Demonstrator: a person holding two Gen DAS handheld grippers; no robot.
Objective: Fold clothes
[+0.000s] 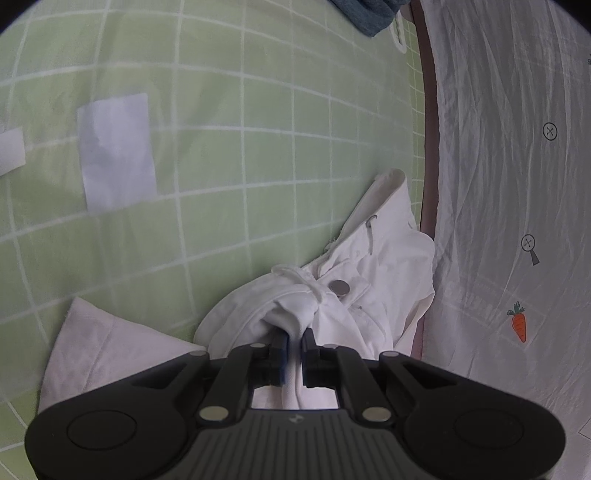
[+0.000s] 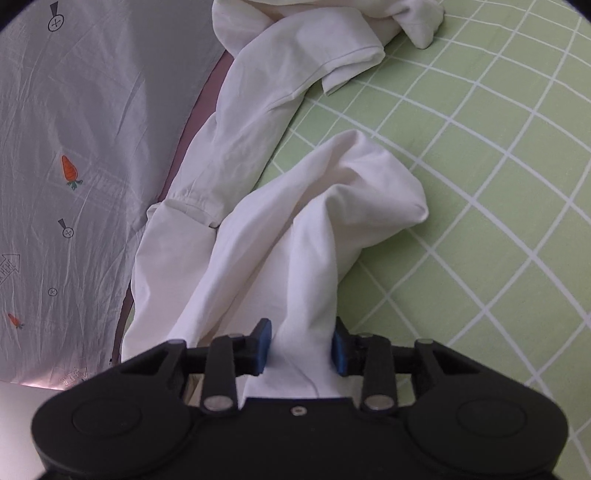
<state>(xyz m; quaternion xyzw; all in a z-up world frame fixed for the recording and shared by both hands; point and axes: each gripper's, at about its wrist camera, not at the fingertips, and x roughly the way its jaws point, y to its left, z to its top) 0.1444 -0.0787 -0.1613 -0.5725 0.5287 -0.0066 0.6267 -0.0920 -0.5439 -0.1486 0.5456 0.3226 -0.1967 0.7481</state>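
Observation:
White trousers [image 1: 369, 258] lie crumpled on a green checked sheet [image 1: 240, 166], waist end near me with a metal button [image 1: 340, 287] showing. My left gripper [image 1: 293, 339] is shut on a bunched fold of the waist fabric. In the right wrist view the trouser legs [image 2: 258, 147] stretch away across the sheet, with a hemmed end [image 2: 351, 55] at the top. My right gripper [image 2: 301, 343] has a thick fold of the leg fabric filling the gap between its blue pads [image 2: 264, 343], which press on it from both sides.
A white sheet with carrot prints [image 1: 498, 184] [image 2: 74, 110] borders the green sheet [image 2: 480, 184] along a brownish edge [image 1: 428, 147]. A dark teal cloth [image 1: 369, 14] lies at the far end. A pale rectangle [image 1: 116, 151] and a white quilted cloth [image 1: 103, 350] lie to the left.

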